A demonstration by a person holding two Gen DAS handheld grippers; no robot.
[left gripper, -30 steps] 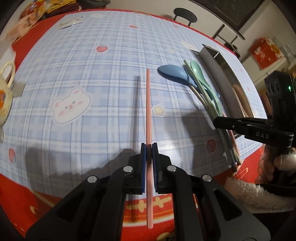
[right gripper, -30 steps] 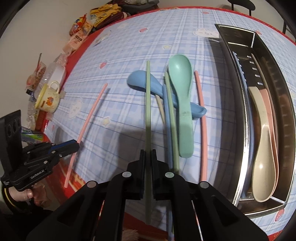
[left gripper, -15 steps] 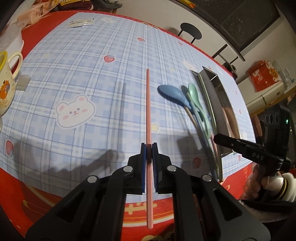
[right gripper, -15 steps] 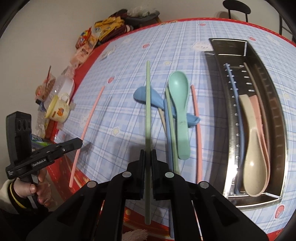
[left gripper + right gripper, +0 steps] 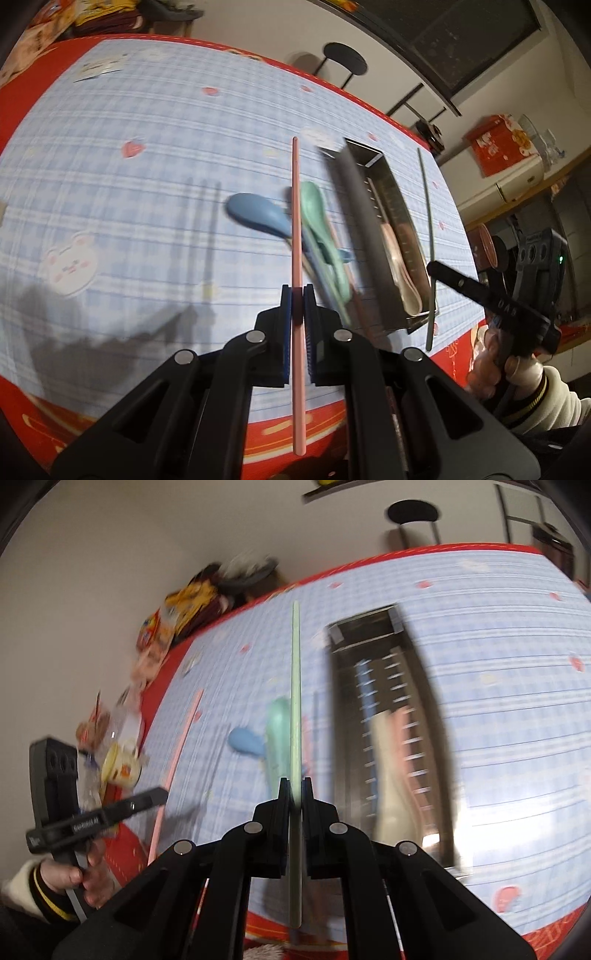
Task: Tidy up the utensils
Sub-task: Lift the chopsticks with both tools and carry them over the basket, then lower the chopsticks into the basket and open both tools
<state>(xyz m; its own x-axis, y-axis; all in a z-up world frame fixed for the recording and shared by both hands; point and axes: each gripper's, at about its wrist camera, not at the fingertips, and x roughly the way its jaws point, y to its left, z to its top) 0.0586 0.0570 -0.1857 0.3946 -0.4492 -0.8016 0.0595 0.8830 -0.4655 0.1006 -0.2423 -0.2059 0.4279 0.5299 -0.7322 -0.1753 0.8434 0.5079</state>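
Observation:
My left gripper [image 5: 297,295] is shut on a pink chopstick [image 5: 296,206], held above the checked tablecloth. My right gripper [image 5: 294,788] is shut on a green chopstick [image 5: 295,686], held just left of the steel utensil tray [image 5: 436,716]. The right gripper also shows in the left wrist view [image 5: 439,271], over the tray's [image 5: 354,221] near end. A blue spoon [image 5: 255,213], a green spoon [image 5: 319,221] and more chopsticks lie on the cloth left of the tray. A beige spoon [image 5: 388,760] and a pink spoon [image 5: 410,738] lie in the tray.
A yellow mug [image 5: 120,764] and snack packets [image 5: 173,624] stand along the table's left edge. A black stool [image 5: 345,64] stands beyond the far edge. A red box [image 5: 496,144] sits on a cabinet at the right.
Both grippers have risen and swung toward the tray with their chopsticks. The views are now blurred by the motion, and the tray sits nearer the centre of both.

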